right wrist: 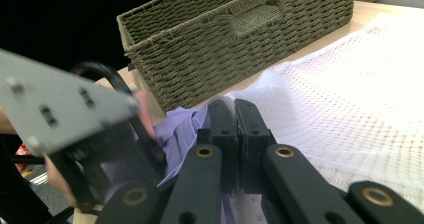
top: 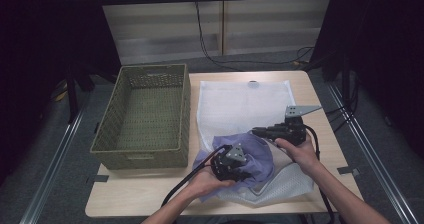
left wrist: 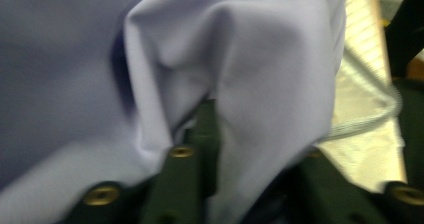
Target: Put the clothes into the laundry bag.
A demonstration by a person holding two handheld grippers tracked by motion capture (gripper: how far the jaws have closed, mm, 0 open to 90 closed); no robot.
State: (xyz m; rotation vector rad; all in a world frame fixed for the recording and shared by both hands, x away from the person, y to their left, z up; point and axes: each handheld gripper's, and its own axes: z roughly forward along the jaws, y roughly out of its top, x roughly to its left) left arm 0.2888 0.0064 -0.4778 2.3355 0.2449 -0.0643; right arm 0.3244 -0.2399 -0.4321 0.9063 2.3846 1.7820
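**Wooden table, both grippers on lilac garment at mesh bag mouth**

Wooden table [top: 320, 91] on a grey floor, dark curtains either side, cables along the back wall. White mesh laundry bag [top: 240, 106] lies flat, long axis running from the far edge toward the near edge, right of centre; its near end is rumpled and lifted. Lilac garment [top: 257, 156] is bunched at that near end, close to the near edge, no clear long axis, partly lying on the mesh; whether any of it is inside the bag I cannot tell.

Woven green basket [top: 145, 115] sits on the left half of the table, long axis also far-to-near, just beside the bag; nothing is in it.

Left gripper [top: 245, 174] comes in from the near edge, hand wrapped around the body, pointing right into the cloth. In the left gripper view folds of garment [left wrist: 260, 74] drape over and between its jaws; how far apart the jaws stand is hidden.

Right gripper [top: 256, 132] is held low, pointing left toward the basket, forearm angled in from the near right corner. In the right gripper view its jaws are pressed together, pinching the mesh edge [right wrist: 280, 91] where it meets the garment [right wrist: 182, 129].
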